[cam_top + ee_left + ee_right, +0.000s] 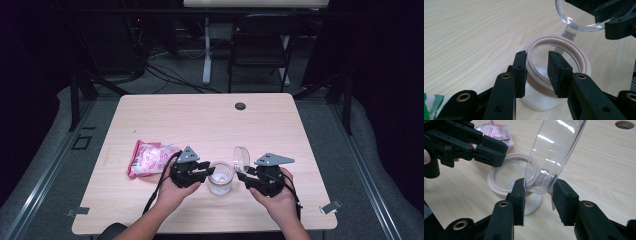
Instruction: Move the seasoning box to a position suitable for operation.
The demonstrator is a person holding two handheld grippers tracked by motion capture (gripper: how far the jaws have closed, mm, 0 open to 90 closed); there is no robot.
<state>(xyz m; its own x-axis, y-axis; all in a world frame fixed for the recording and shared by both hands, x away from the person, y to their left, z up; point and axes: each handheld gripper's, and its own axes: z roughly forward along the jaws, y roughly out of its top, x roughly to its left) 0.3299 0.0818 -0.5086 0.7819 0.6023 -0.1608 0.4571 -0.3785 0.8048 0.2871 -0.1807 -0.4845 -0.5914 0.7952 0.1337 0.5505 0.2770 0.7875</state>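
Jar [220, 179] sitting near table's [280, 120] 6 o'clock edge. Left gripper [537, 72] straddling its rim, jaws part-open; contact unclear. Right gripper [537, 195] bracketing the flipped-up clear lid [554, 152]; grip unclear. Pink packet [149, 157] at 9 o'clock.

Wooden table [200, 120] sitting under the rig, light grain, round cable hole [240, 106] lying near its far edge, right of centre. Pink-and-white snack packet [149, 158] lying flat on the near-left part of the tabletop, crinkled, catching some glare. Black folding chair [261, 47] standing beyond the far edge, facing the table. White desk leg [206, 50] standing left of that chair, loose black cables [165, 72] trailing across the grey floor beside it.
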